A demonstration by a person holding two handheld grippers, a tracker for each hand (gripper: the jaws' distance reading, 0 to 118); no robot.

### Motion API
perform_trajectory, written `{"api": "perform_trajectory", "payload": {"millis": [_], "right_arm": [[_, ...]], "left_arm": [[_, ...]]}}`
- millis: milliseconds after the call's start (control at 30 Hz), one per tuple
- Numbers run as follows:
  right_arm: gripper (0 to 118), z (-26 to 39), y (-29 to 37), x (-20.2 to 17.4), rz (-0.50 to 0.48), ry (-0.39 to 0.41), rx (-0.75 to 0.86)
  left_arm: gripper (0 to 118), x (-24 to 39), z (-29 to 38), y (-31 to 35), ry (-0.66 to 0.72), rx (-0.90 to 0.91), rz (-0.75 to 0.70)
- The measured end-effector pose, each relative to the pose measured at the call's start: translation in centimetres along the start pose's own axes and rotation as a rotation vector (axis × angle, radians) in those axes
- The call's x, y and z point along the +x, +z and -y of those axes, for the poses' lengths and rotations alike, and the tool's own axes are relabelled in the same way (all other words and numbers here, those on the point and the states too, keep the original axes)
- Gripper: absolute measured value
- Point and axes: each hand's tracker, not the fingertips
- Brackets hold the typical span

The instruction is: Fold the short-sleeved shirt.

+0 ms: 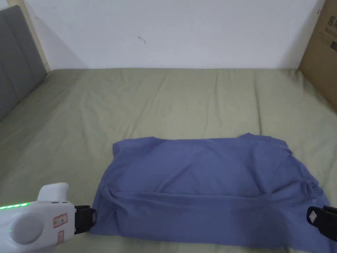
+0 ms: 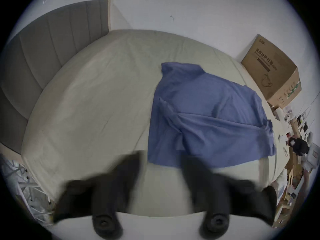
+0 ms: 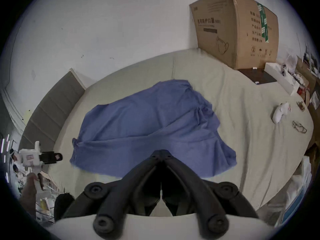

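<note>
A blue short-sleeved shirt [image 1: 204,184] lies spread across the near part of the bed, with a long crease running along its lower half. My left gripper [image 1: 92,219] sits just off the shirt's near left corner. In the left gripper view the shirt [image 2: 207,113] lies ahead, and my left gripper [image 2: 162,164] is open and blurred, with nothing between the jaws. My right gripper [image 1: 312,217] hovers at the shirt's near right edge. In the right gripper view my right gripper [image 3: 161,152] is shut tip to tip over the shirt [image 3: 155,122], and no cloth looks pinched.
The bed sheet [image 1: 164,98] is pale green and wrinkled. A grey headboard [image 1: 16,56] stands at the left and a cardboard box [image 1: 324,56] at the right. A small white object [image 3: 280,113] and a few small items lie on the bed to the right.
</note>
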Motion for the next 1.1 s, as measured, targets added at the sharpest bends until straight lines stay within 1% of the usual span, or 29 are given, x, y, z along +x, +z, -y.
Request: {"api": "perform_trajectory", "payload": {"millis": [33, 67, 100, 167, 200, 267, 300, 333, 367, 400, 433, 467, 500, 533, 567, 600, 633, 667, 700, 733, 800, 833, 900, 933, 967, 1000, 1033, 1067, 1100], "right_arm": [[0, 0.1, -0.1, 0.1, 0.004, -0.001, -0.005], [0, 0.2, -0.1, 0.3, 0.011, -0.004, -0.012], [0, 0.3, -0.1, 0.6, 0.017, -0.010, -0.017], [0, 0.2, 0.0, 1.5, 0.023, -0.034, -0.021], [0, 0.2, 0.0, 1.9, 0.028, -0.043, -0.023], [0, 0.1, 0.0, 2.7, 0.053, -0.054, -0.023], [0, 0.0, 0.0, 3.0, 0.067, -0.057, -0.024], [0, -0.1, -0.1, 3.6, 0.083, -0.061, -0.024], [0, -0.2, -0.2, 4.2, 0.093, -0.064, -0.022], [0, -0.3, -0.3, 4.8, 0.099, -0.066, -0.019], [0, -0.4, -0.4, 5.3, 0.112, -0.070, -0.015], [0, -0.6, -0.6, 6.1, 0.133, -0.078, -0.021], [0, -0.7, -0.9, 6.8, 0.147, -0.084, -0.035], [0, -0.9, -1.2, 7.6, 0.151, -0.091, -0.044], [0, -1.0, -1.9, 9.2, 0.157, -0.099, -0.050], [0, -1.1, -2.3, 9.9, 0.164, -0.102, -0.057], [10, -1.3, -2.9, 10.7, 0.168, -0.102, -0.074], [59, -1.5, -3.5, 11.4, 0.181, -0.106, -0.094], [97, -1.4, -4.1, 12.3, 0.192, -0.120, -0.103], [115, -1.3, -4.9, 13.1, 0.204, -0.149, -0.124], [115, -1.4, -6.4, 14.8, 0.210, -0.194, -0.171], [115, -1.2, -7.3, 15.4, 0.224, -0.204, -0.209], [114, -0.7, -9.0, 16.4, 0.267, -0.195, -0.288], [111, -0.5, -9.7, 16.6, 0.285, -0.173, -0.334], [105, -0.1, -10.3, 16.5, 0.297, -0.141, -0.369], [104, 0.1, -10.6, 16.2, 0.300, -0.107, -0.391], [102, 0.1, -10.7, 15.4, 0.314, -0.049, -0.390], [87, -0.1, -10.3, 14.6, 0.316, -0.006, -0.370], [74, -0.1, -9.9, 13.6, 0.288, 0.025, -0.366]], "left_arm": [[118, -0.2, -0.1, -1.4, -0.008, -0.030, -0.028], [114, -0.3, -0.1, -2.7, -0.015, -0.068, -0.064], [113, -0.3, -0.1, -3.4, -0.010, -0.034, -0.051], [114, -0.5, 0.5, -5.5, -0.021, -0.096, -0.105], [112, -0.4, 0.6, -6.2, -0.025, -0.123, -0.104], [112, 0.2, 0.5, -7.8, -0.044, -0.174, -0.055], [108, 0.6, 0.7, -8.2, -0.047, -0.198, -0.030], [101, 1.5, 0.9, -8.3, -0.075, -0.201, -0.068], [100, 2.0, 0.8, -7.6, -0.128, -0.155, -0.081], [90, 2.3, 0.6, -7.0, -0.135, -0.134, -0.031], [69, 2.4, 0.5, -6.1, -0.125, -0.102, 0.024], [22, 2.5, 0.5, -5.4, -0.096, -0.071, 0.090], [1, 2.4, 0.3, -4.9, -0.076, -0.072, 0.133], [1, 2.8, 0.2, -3.7, -0.048, -0.049, 0.139], [1, 2.8, -0.1, -3.3, -0.057, -0.055, 0.102], [1, 2.8, -0.3, -2.9, -0.055, -0.046, 0.085], [1, 2.6, -0.6, -2.3, -0.053, -0.028, 0.062], [1, 2.4, -0.9, -1.8, -0.048, -0.025, 0.057], [1, 2.2, -1.1, -1.5, -0.045, -0.027, 0.056], [1, 1.9, -1.2, -1.4, -0.045, -0.024, 0.039], [1, 1.6, -1.4, -0.9, -0.048, -0.025, 0.014], [1, 1.4, -1.4, -0.9, -0.043, -0.027, 0.016], [1, 1.5, -1.3, -0.9, -0.035, -0.032, 0.016], [1, 1.9, -1.1, -0.7, -0.039, -0.037, 0.011], [1, 2.2, -0.9, -0.7, -0.046, -0.041, 0.002], [1, 2.4, -0.8, -0.8, -0.055, -0.047, -0.006], [1, 2.6, -0.6, -0.8, -0.065, -0.052, -0.012], [1, 2.7, -0.6, -1.0, -0.073, -0.053, -0.015], [1, 2.8, -0.5, -1.0, -0.080, -0.055, -0.018]]}}
